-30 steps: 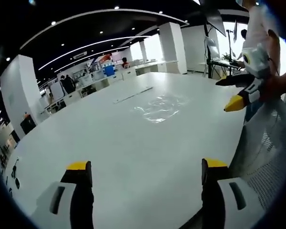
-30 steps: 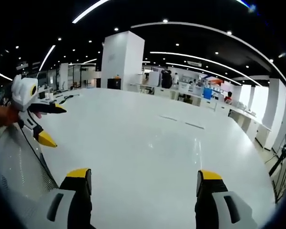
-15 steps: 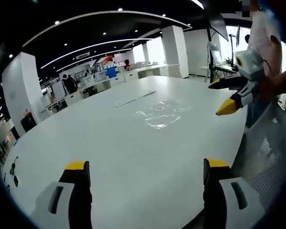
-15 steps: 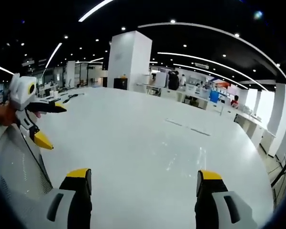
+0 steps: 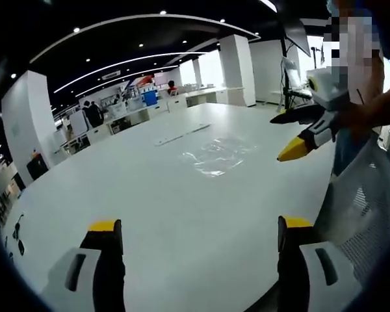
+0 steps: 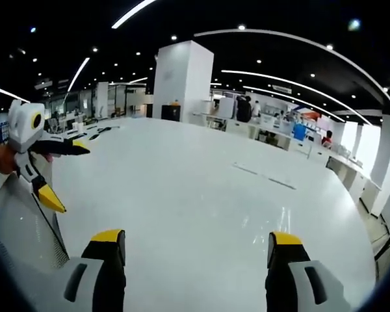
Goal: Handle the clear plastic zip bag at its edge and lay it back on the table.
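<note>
**White table, bag lying flat**

A broad glossy white table (image 5: 149, 188) carries the things. In the left gripper view a clear bag (image 5: 216, 155) lies flat on it at about 1 o'clock from centre. A thin pale strip (image 5: 182, 133) lies beyond the bag, toward 12 o'clock, well apart from it.

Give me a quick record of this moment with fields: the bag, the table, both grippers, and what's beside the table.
bag: clear plastic zip bag lying flat on the table, untouched
table: large white table, glossy
left gripper: left gripper jaws apart, nothing between them, above the near table edge
right gripper: right gripper jaws apart, nothing held; in the left gripper view it hangs above the table, right of the bag
beside table: white mesh chair back
</note>
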